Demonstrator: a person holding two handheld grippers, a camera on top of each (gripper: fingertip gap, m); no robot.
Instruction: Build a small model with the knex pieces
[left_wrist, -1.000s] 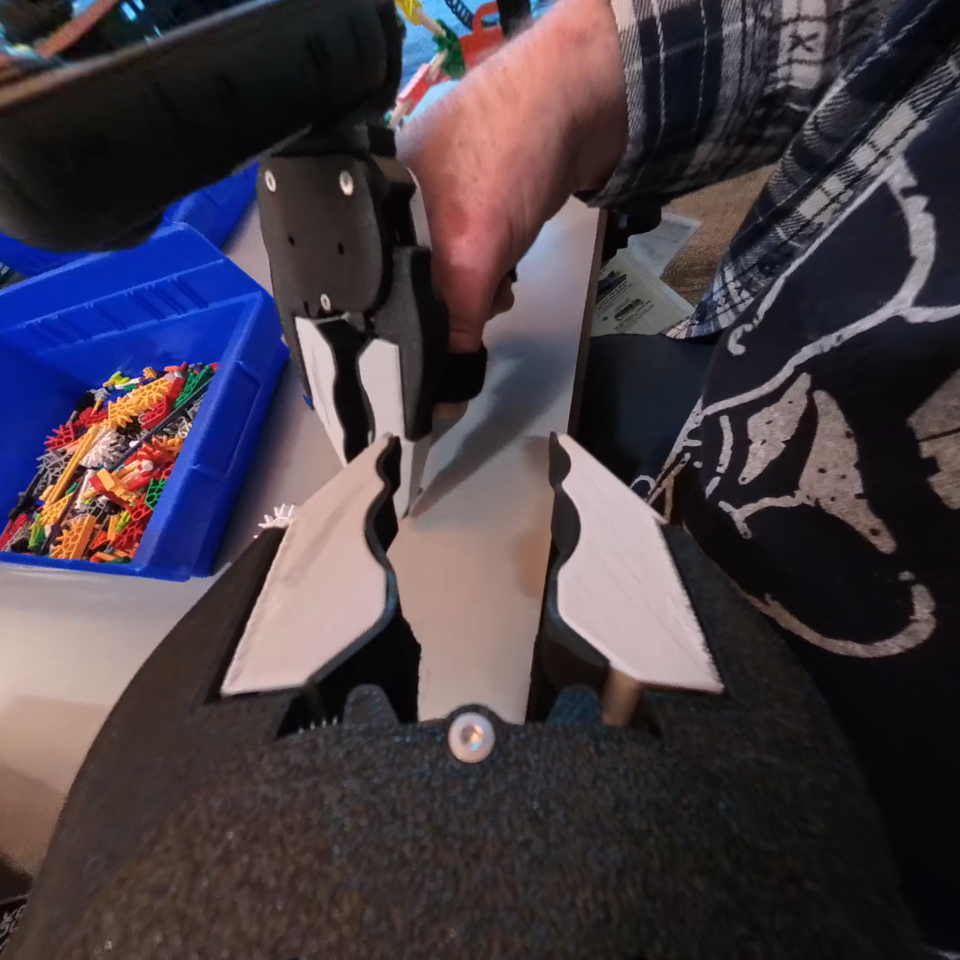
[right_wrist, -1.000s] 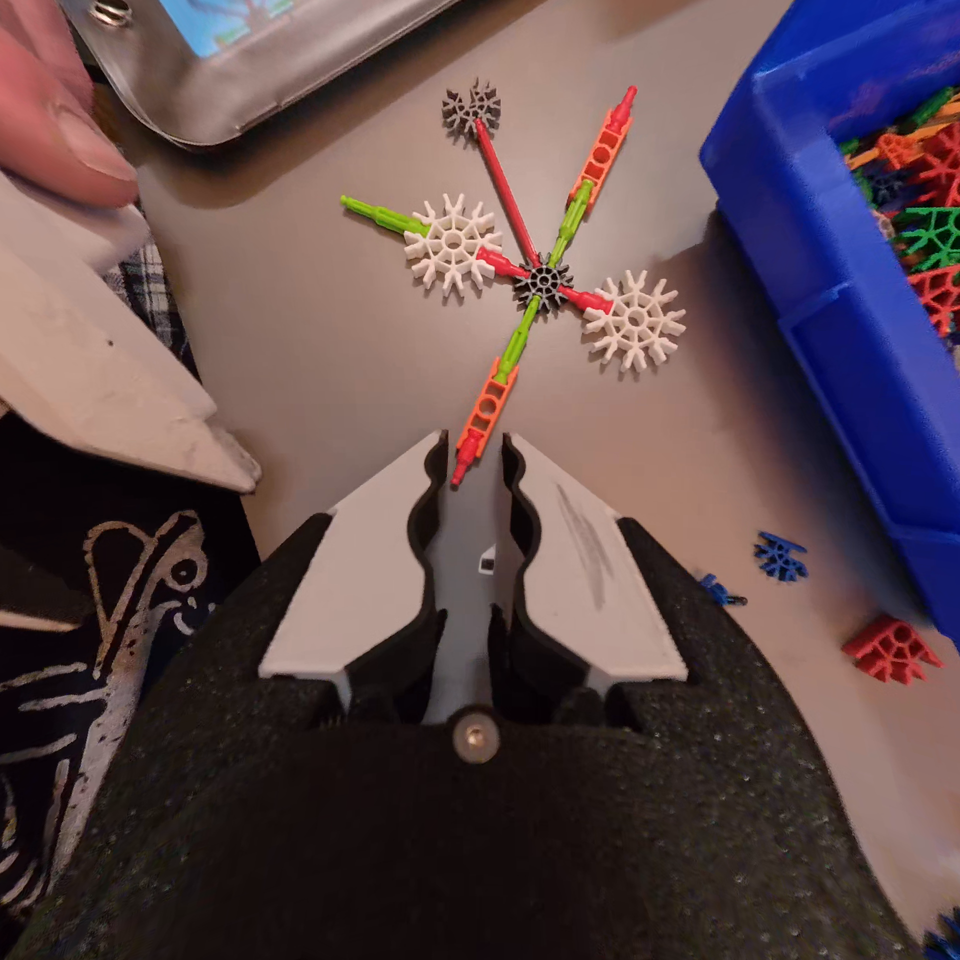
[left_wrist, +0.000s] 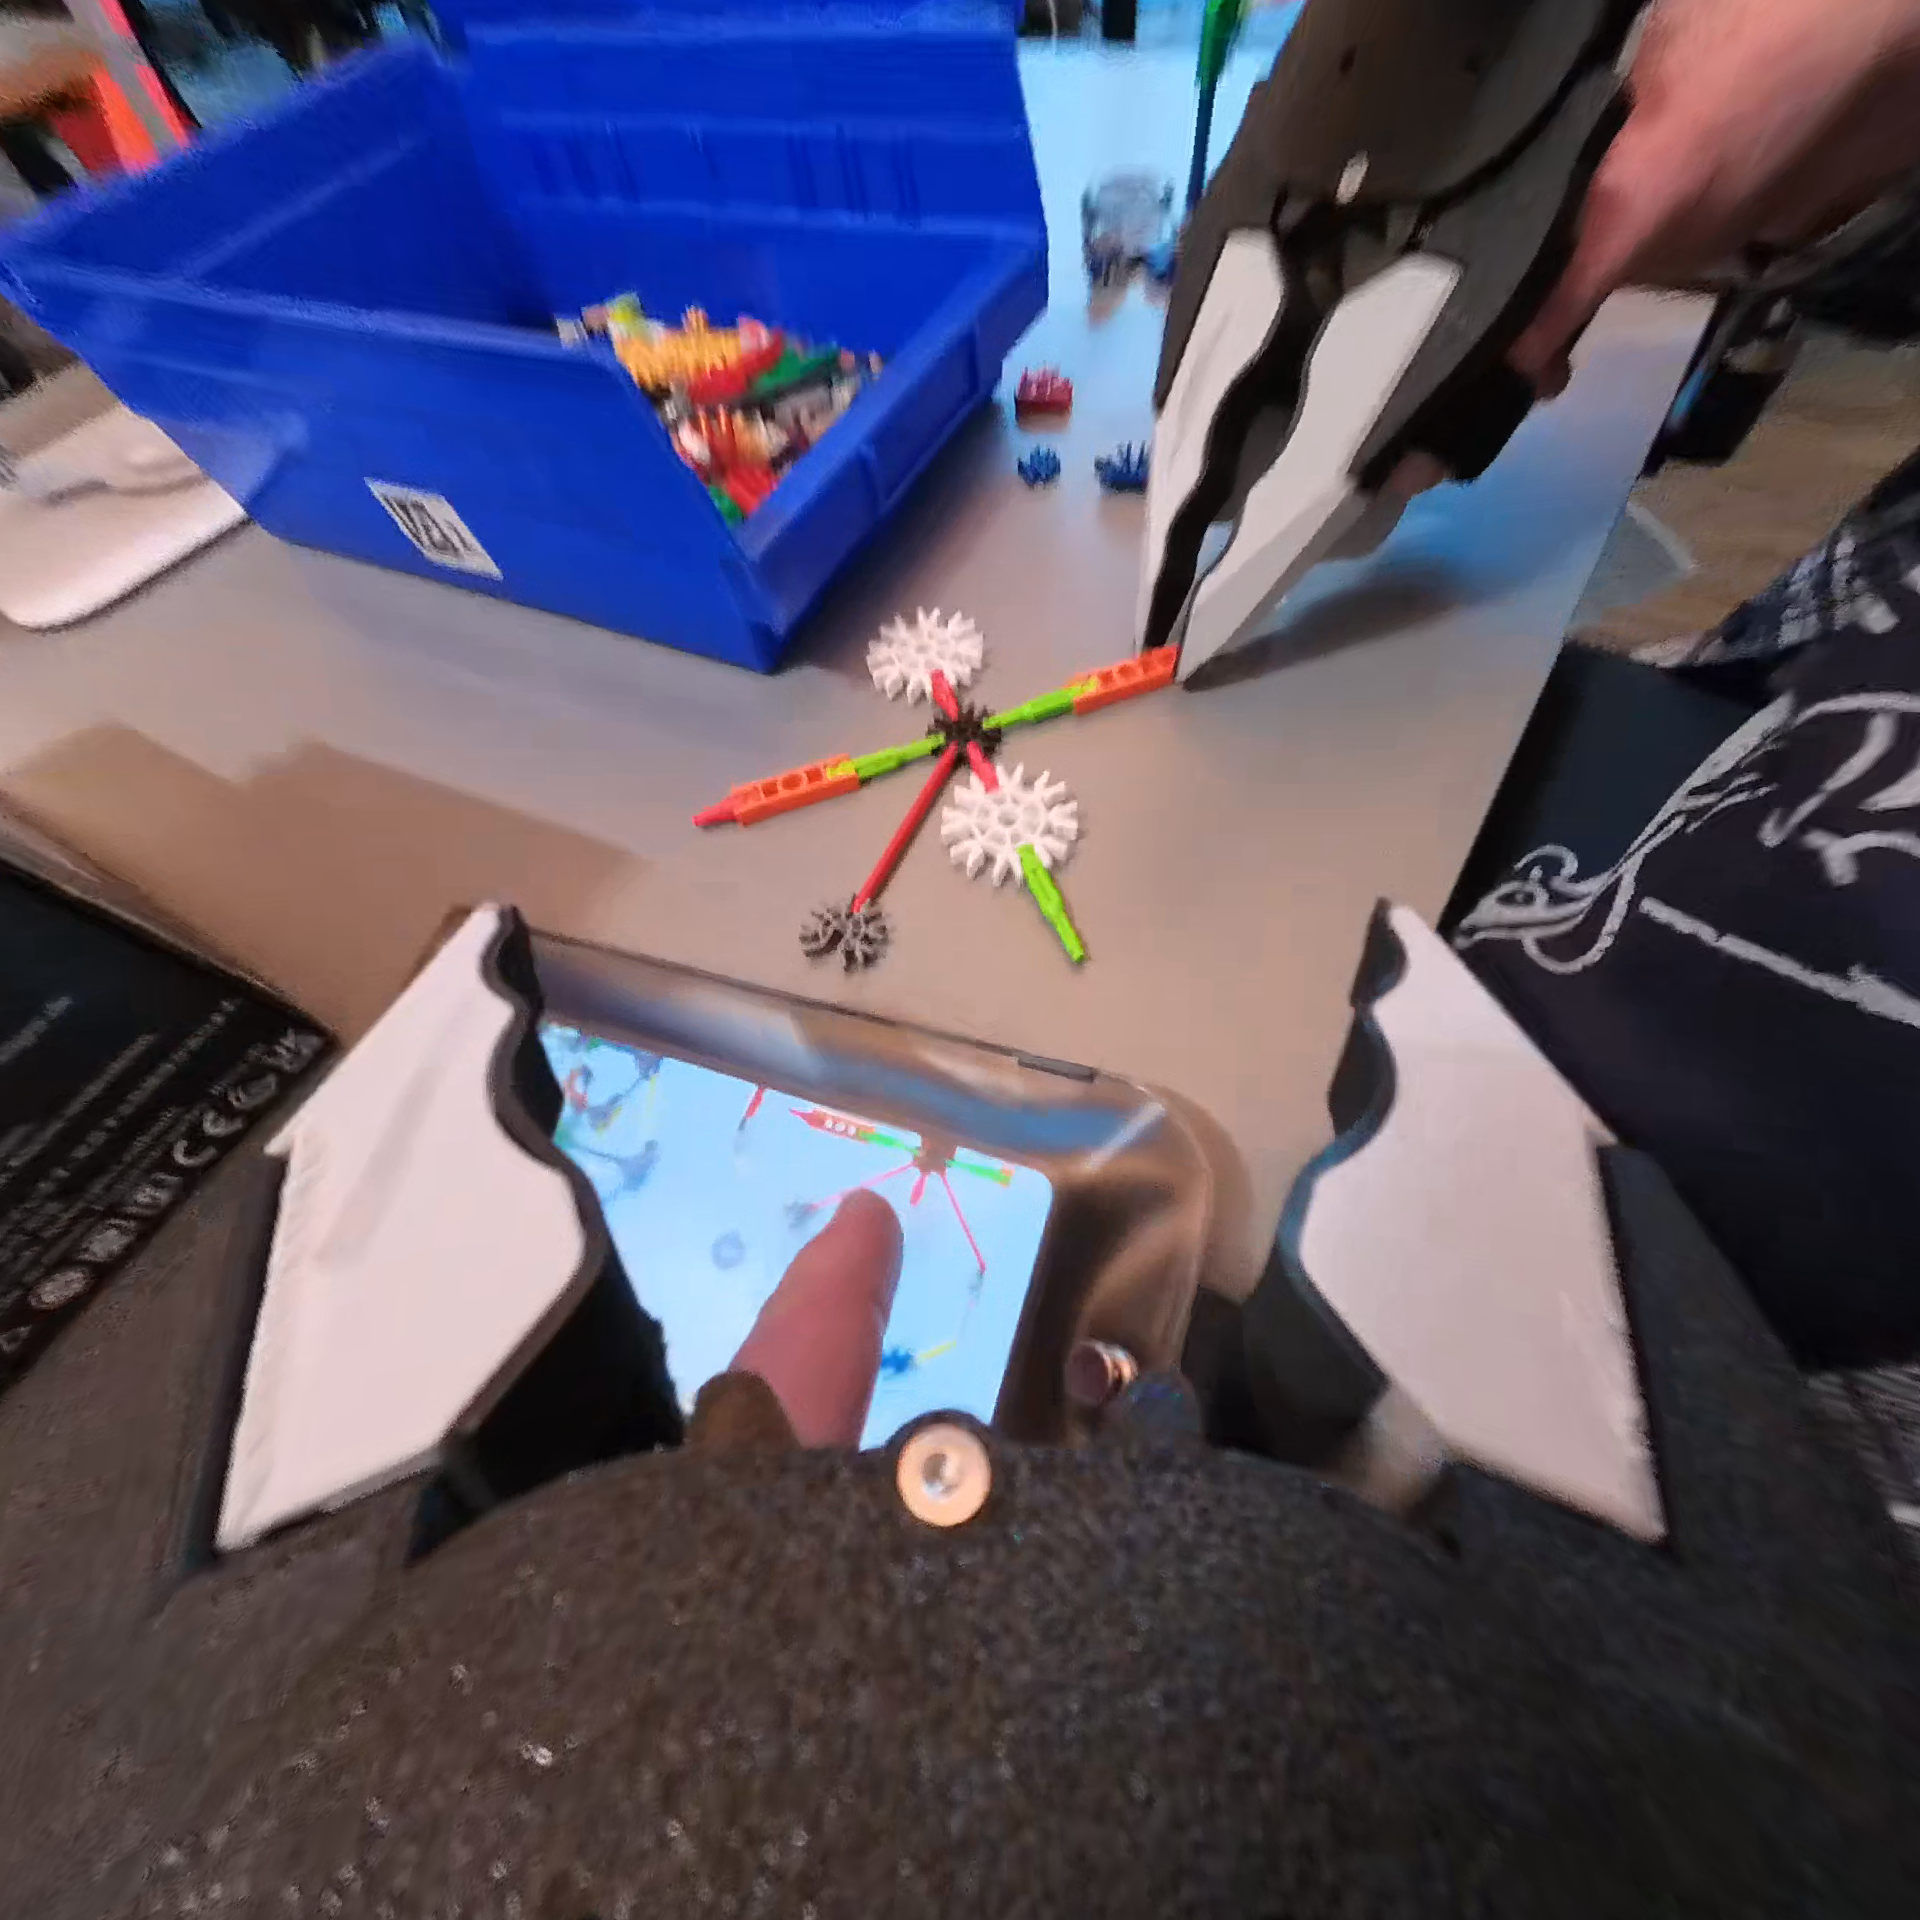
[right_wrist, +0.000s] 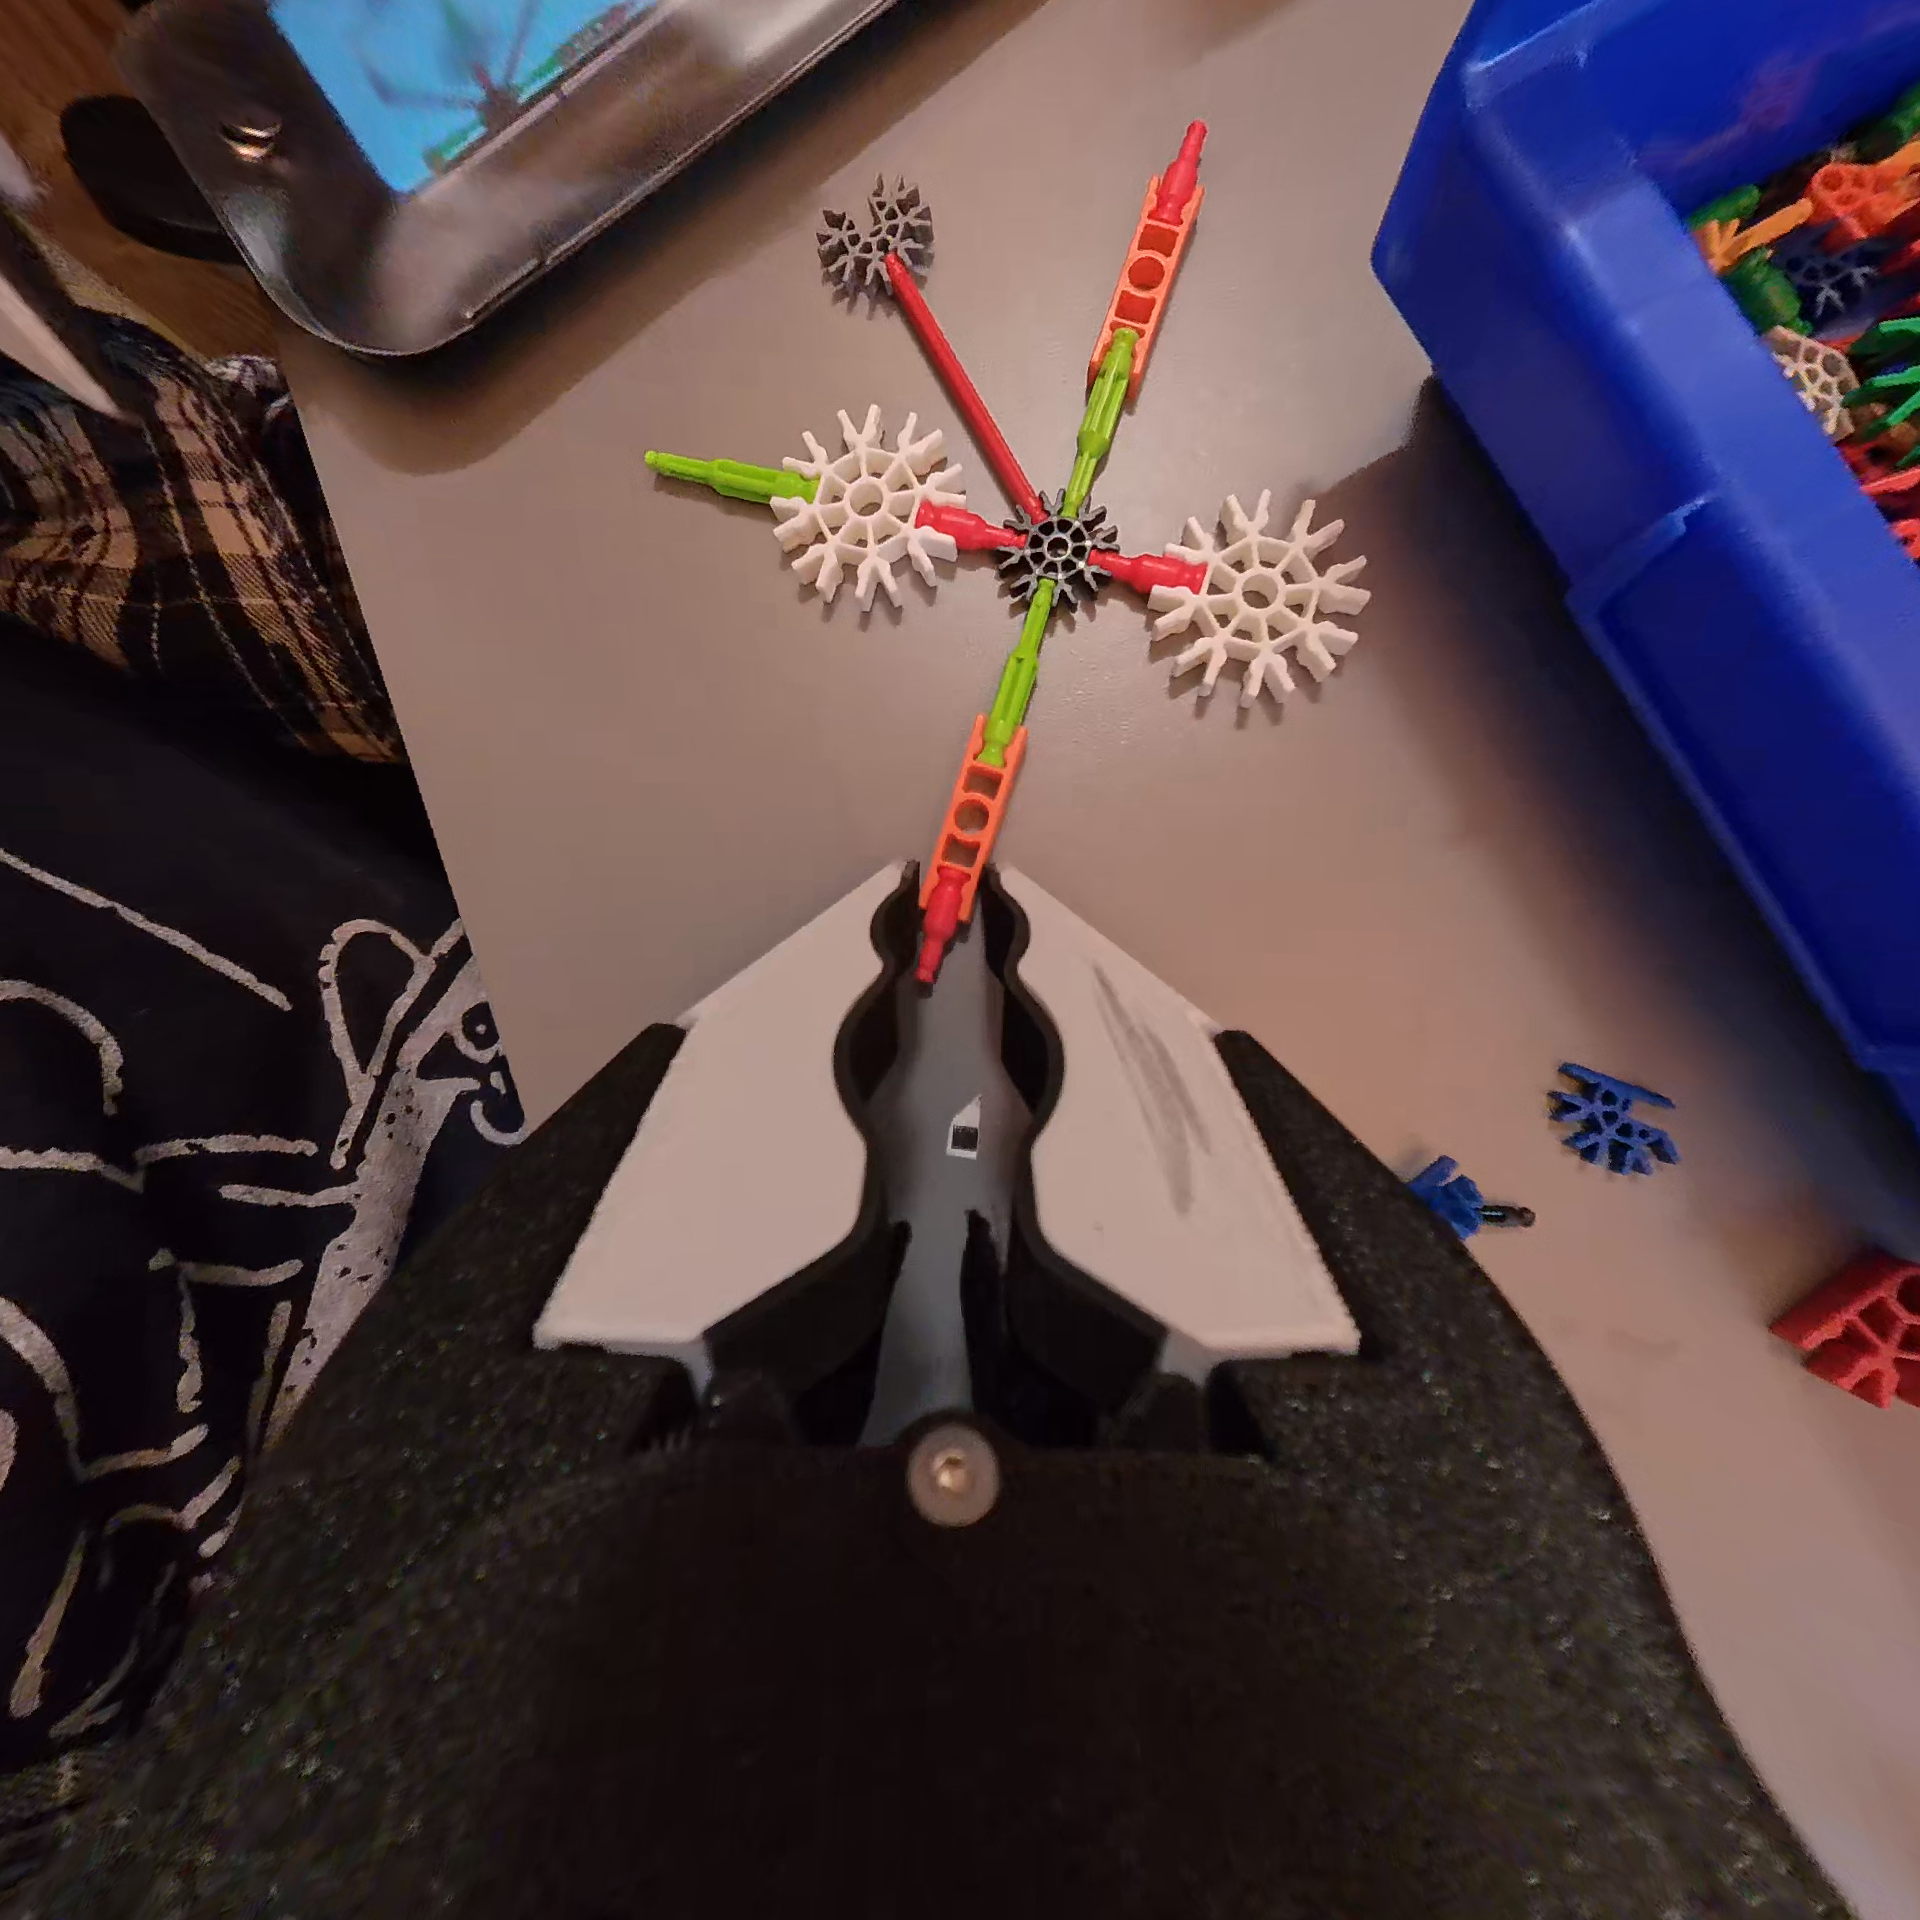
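My right tongs (right_wrist: 951, 883) pinching red tip of orange connector (right_wrist: 975, 821) at near end of toy star (right_wrist: 1055, 545) flat on grey table (right_wrist: 623, 727). Black hub at centre, white snowflake wheel (right_wrist: 1257, 597) on either side. My left tongs (left_wrist: 935, 935) spread wide, holding nothing, hanging over tablet (left_wrist: 1132, 1153); my finger (left_wrist: 831, 1309) on its screen. Blue bin (left_wrist: 582, 436) of mixed pieces beyond star; loose blue piece (right_wrist: 1610, 1117) and red piece (right_wrist: 1860, 1325) near bin.

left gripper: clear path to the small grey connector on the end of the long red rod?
Probably yes. The left gripper is open, and the grey connector lies just past its fingertips on bare table. Only the tablet sits between the fingers, short of it.
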